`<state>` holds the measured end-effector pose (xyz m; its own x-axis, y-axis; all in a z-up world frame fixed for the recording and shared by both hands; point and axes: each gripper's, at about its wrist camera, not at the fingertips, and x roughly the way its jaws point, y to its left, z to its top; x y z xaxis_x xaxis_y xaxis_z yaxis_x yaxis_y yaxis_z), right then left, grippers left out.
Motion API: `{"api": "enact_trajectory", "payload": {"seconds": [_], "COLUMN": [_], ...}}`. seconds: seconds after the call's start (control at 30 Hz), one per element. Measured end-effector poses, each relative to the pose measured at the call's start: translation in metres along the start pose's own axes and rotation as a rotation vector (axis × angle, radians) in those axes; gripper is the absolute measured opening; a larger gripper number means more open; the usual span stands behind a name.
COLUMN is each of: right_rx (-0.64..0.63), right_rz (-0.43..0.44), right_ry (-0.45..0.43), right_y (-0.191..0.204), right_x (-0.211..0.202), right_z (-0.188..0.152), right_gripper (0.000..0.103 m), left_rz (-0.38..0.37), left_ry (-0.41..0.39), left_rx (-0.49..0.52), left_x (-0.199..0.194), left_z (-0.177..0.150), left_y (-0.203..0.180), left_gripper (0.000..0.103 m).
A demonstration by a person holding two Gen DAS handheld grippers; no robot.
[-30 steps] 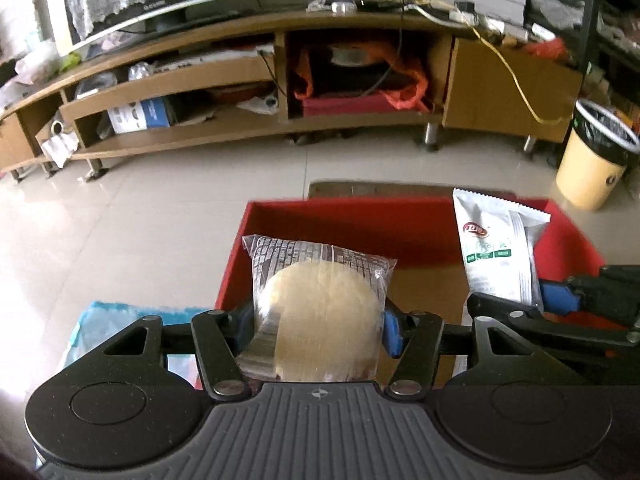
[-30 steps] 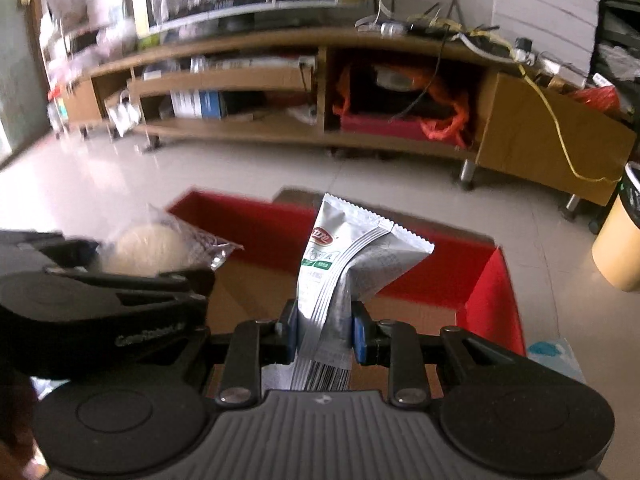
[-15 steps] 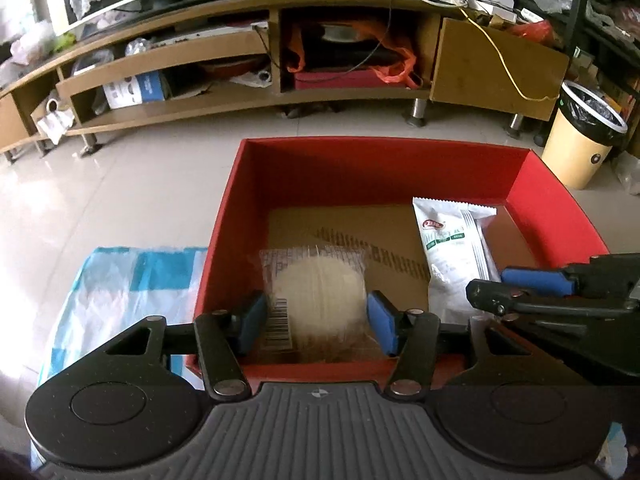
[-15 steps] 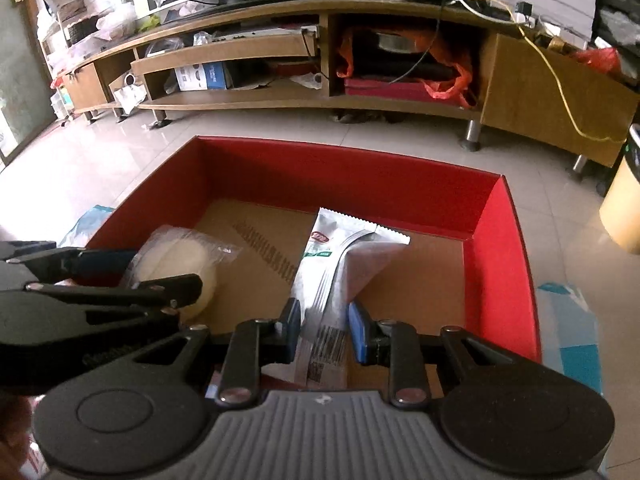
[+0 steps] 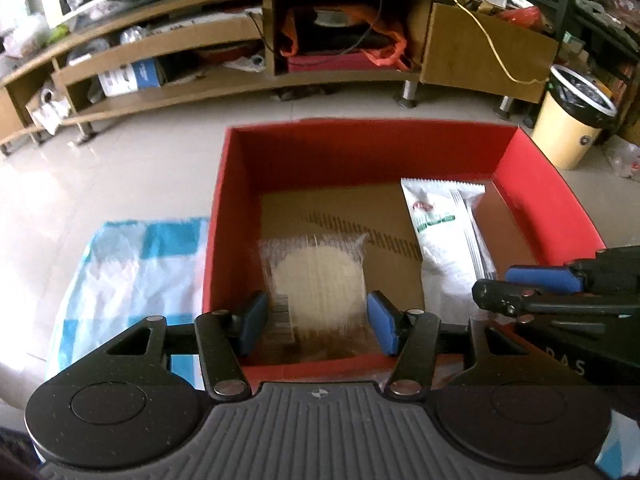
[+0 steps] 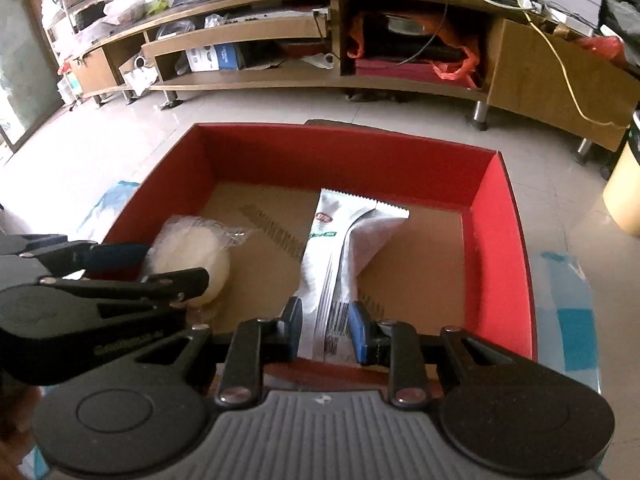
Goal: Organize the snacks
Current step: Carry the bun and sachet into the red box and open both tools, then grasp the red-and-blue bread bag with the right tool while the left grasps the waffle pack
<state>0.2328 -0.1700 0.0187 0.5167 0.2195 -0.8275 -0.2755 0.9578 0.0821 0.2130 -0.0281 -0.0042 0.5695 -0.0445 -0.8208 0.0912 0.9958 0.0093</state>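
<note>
While both tools hang over the red box (image 5: 224,216), the left gripper (image 5: 316,320) clamps the round cake packet (image 5: 320,280); the right gripper (image 6: 326,330) pinches the white sachet (image 6: 340,256), each snack inside the box's walls.

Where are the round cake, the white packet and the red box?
round cake (image 5: 318,280), left wrist view, middle of the cake
white packet (image 6: 340,256), right wrist view, middle seam
red box (image 6: 344,160), right wrist view, far inner wall
</note>
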Motion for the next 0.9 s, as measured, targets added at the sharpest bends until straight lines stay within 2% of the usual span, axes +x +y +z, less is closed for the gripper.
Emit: {"api": "enact_trajectory", "payload": {"seconds": [0.3, 0.53, 0.8, 0.9], "right_rx": [0.013, -0.008, -0.073, -0.065], "right_rz": [0.014, 0.067, 0.064, 0.045], "right_ry": [0.079, 0.17, 0.214, 0.185], "right_y": [0.003, 0.001, 0.011, 0.012], "right_x": [-0.004, -0.006, -0.012, -0.014], "right_z": [-0.007, -0.011, -0.019, -0.016], "right_gripper": [0.024, 0.024, 0.024, 0.025], "left_rz": [-0.009, -0.028, -0.057, -0.046], "left_ry": [0.013, 0.052, 0.076, 0.072], "left_rx": [0.019, 0.034, 0.038, 0.028], "left_x": [-0.008, -0.017, -0.032, -0.032], "left_z": [-0.012, -0.021, -0.035, -0.034], "left_y": [0.0, -0.002, -0.003, -0.003], "left_gripper": [0.064, 0.064, 0.066, 0.069]}}
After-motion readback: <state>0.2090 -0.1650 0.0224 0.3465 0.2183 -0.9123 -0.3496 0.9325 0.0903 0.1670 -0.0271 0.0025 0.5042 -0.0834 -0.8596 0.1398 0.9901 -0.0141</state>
